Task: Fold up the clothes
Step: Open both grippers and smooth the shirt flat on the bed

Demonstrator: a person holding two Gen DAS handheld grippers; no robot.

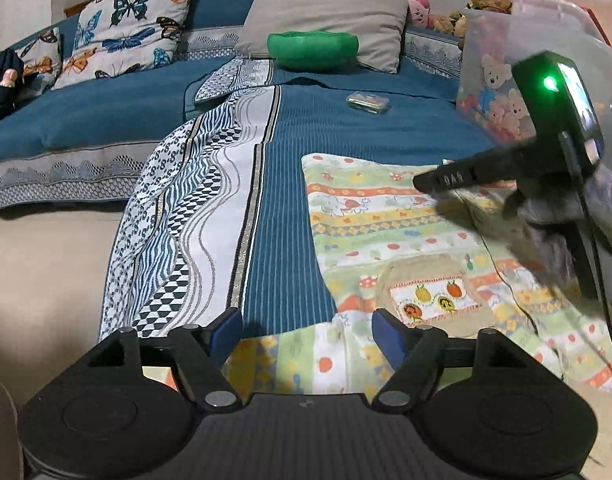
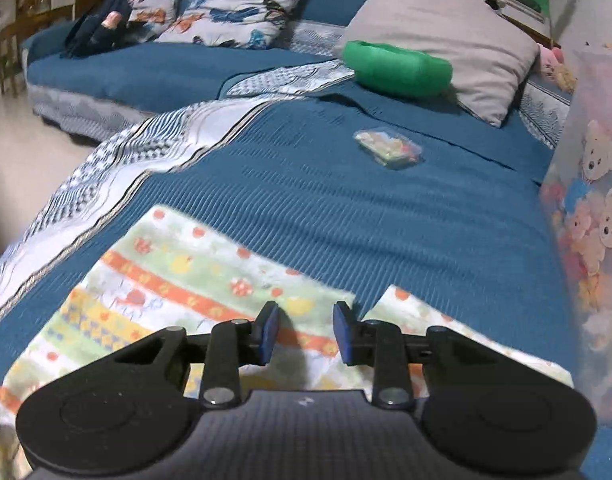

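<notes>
A pastel striped child's garment (image 1: pixel 386 220) with fruit prints and a beige pocket (image 1: pixel 430 300) lies flat on the blue bed cover (image 1: pixel 290 240). My left gripper (image 1: pixel 306 336) hovers over the garment's near left corner. Its blue pads (image 1: pixel 226 332) stand wide apart with nothing pinched between them. My right gripper (image 1: pixel 430 180) reaches in from the right over the garment's far edge, held by a hand in grey. In the right wrist view the right gripper (image 2: pixel 306 332) is over the garment (image 2: pixel 178 280). Its pads (image 2: pixel 268 332) are a little apart and grip no fabric.
A patterned white and blue blanket (image 1: pixel 194 216) runs along the garment's left. Beyond are a small clear packet (image 2: pixel 388 148), a green cushion (image 2: pixel 398 68), a grey pillow (image 2: pixel 442 36) and butterfly pillows (image 1: pixel 134 28). A clear bin with teddy prints (image 2: pixel 594 208) stands at the right.
</notes>
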